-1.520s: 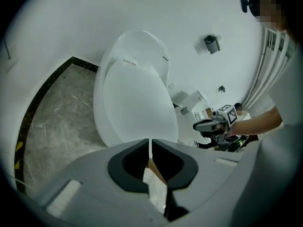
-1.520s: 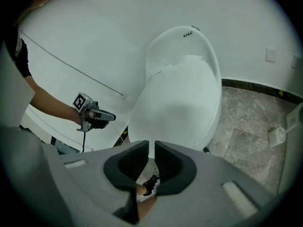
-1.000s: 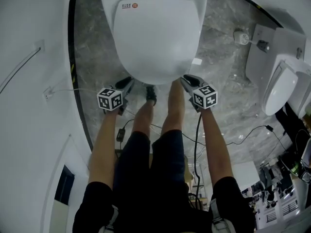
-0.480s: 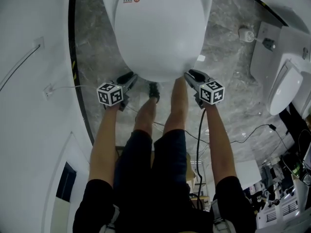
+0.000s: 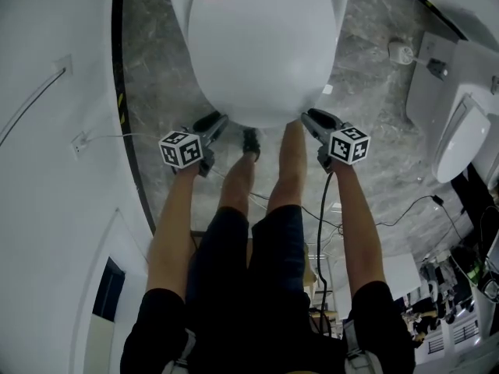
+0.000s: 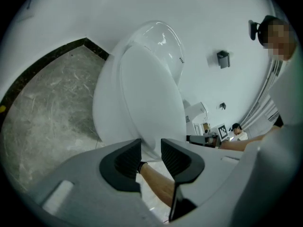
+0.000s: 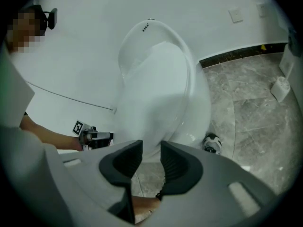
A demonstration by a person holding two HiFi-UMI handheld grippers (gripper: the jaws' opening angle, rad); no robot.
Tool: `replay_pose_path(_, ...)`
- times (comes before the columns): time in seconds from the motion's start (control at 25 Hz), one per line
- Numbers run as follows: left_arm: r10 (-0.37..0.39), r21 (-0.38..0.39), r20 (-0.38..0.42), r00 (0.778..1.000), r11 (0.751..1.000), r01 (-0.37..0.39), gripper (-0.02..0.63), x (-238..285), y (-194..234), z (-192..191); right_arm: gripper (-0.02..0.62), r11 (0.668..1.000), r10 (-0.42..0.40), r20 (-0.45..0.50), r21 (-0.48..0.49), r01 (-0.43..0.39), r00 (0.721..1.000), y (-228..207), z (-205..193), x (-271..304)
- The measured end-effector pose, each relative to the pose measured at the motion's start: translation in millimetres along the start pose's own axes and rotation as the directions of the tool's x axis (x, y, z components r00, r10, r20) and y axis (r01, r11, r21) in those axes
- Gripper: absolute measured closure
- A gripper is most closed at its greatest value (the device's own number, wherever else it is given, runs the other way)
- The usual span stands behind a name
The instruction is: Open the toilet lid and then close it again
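The white toilet has its lid (image 5: 261, 49) down flat on the bowl, at the top middle of the head view. My left gripper (image 5: 214, 121) sits at the front left of the rim and my right gripper (image 5: 312, 117) at the front right. Both jaws have just been opening and stand apart with nothing between the pads. In the left gripper view the lid (image 6: 151, 93) lies just beyond the left gripper (image 6: 151, 143). The right gripper view shows the lid (image 7: 156, 89) ahead of the right gripper (image 7: 151, 144).
The person's bare legs (image 5: 288, 162) and a shoe (image 5: 251, 140) stand right before the bowl, between the grippers. A second white fixture (image 5: 460, 139) is at the right, with a small white bottle (image 5: 399, 51) and cables (image 5: 390, 216) on the grey marble floor. A white wall (image 5: 54, 131) runs along the left.
Both grippers stay at the toilet's front rim, and their marker cubes have turned a little. The toilet now sits slightly higher in the head view.
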State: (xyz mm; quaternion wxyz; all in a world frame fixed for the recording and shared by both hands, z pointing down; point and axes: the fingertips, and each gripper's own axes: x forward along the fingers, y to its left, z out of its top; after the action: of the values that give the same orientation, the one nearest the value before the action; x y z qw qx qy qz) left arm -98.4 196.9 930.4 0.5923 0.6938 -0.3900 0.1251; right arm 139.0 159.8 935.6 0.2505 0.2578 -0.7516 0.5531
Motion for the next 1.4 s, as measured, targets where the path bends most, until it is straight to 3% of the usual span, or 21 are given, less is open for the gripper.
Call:
replay_pose_path(0.12, -0.001, -0.016, -0.001, 1.000, 1.000, 0.001, 0.472, -1, -2, 0, 0.484, 1.000, -0.001, -0.011, -0.006, 0.001, 1.000, 0, 0, -1)
replay_pose_path(0.44, 0.015, 0.028, -0.053, 0.998, 1.000, -0.014, 0.497, -5, -12, 1, 0.497, 0.998, 0.047, 0.011, 0.051, -0.048, 0.999, 5, 4, -11)
replay_pose_path(0.68, 0.004, -0.005, -0.047, 0.999, 1.000, -0.004, 0.499, -18, -22, 6, 0.497, 0.998, 0.054, -0.033, 0.037, -0.053, 0.998, 20, 8, -21)
replay_pose_path(0.92, -0.007, -0.042, -0.057, 0.998, 0.999, 0.005, 0.499, -20, -34, 9, 0.494, 0.993, 0.061, -0.036, 0.100, -0.058, 0.997, 31, 15, -33)
replay_pose_path(1.4, -0.056, -0.083, -0.069, 0.996, 0.995, 0.050, 0.500, -48, -67, 29, 0.495, 0.996, 0.081, -0.126, 0.035, -0.077, 0.989, 60, 31, -59)
